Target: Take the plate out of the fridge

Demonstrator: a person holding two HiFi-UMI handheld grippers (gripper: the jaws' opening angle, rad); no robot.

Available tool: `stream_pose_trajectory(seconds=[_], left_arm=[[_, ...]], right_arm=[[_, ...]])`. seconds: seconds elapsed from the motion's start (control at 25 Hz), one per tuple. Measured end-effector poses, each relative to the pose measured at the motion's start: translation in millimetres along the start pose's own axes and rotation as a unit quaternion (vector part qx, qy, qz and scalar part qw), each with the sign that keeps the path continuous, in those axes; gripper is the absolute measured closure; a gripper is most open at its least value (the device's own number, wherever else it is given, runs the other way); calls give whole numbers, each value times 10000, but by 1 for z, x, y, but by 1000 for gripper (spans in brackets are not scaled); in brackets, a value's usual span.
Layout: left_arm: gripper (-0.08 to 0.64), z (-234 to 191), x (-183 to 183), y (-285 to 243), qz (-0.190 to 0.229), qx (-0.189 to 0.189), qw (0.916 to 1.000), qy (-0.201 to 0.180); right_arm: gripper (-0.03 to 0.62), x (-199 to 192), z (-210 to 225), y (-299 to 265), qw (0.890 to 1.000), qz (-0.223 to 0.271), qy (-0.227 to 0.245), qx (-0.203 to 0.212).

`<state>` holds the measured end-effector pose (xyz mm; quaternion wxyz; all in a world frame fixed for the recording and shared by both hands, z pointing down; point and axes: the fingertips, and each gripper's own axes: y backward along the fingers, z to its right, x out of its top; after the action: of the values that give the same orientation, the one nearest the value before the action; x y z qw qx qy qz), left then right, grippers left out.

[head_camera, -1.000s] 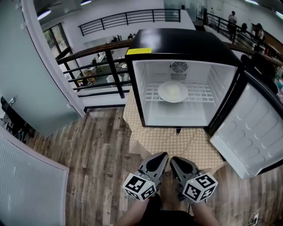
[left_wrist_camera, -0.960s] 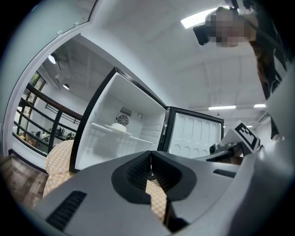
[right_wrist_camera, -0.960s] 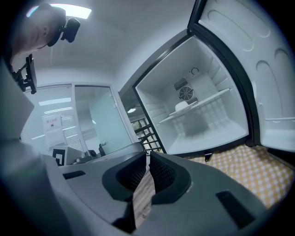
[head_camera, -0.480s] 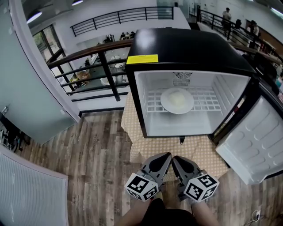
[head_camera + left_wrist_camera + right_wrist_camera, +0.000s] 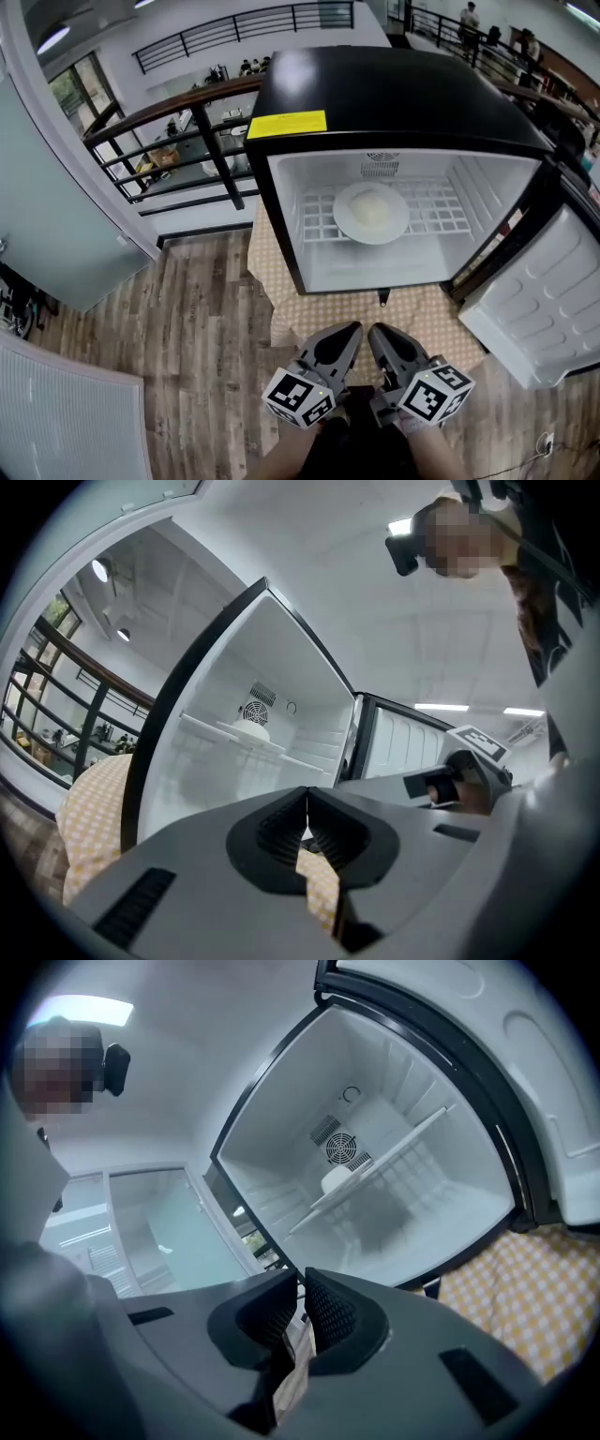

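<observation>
The fridge (image 5: 394, 94) stands open on a checked cloth (image 5: 375, 314), its door (image 5: 544, 319) swung out to the fridge's right. The plate (image 5: 371, 212) lies on the wire shelf (image 5: 441, 211) inside the fridge, below the fan grille (image 5: 380, 167). The left gripper (image 5: 349, 330) and right gripper (image 5: 378, 332) hang side by side in front of the fridge, well apart from it. The head view shows the plate's whole round face (the gripper views catch only its edge). The left gripper view shows the ribbed pads (image 5: 282, 836) clenched on nothing. The right gripper view shows its pads (image 5: 335, 1313) closed to a slit, empty.
</observation>
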<state>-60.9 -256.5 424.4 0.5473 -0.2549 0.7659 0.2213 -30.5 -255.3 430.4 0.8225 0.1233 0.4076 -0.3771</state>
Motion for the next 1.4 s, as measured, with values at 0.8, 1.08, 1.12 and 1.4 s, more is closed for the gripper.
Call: stream_pose_trajectory(seconds=[0.8, 1.08, 1.12, 1.4], left_arm=[[551, -44, 22, -72, 34, -29, 9998, -210], [551, -54, 26, -88, 50, -68, 9997, -213], [551, -55, 26, -89, 51, -68, 9997, -213], [551, -58, 27, -97, 72, -122, 9997, -205]], right_arm=[[546, 68, 38, -63, 9968, 289, -734, 87], [545, 89, 42, -78, 9881, 391, -1471, 224], [545, 93, 41, -80, 9866, 430, -1548, 294], [480, 110, 59, -89, 9650, 595, -2543, 232]])
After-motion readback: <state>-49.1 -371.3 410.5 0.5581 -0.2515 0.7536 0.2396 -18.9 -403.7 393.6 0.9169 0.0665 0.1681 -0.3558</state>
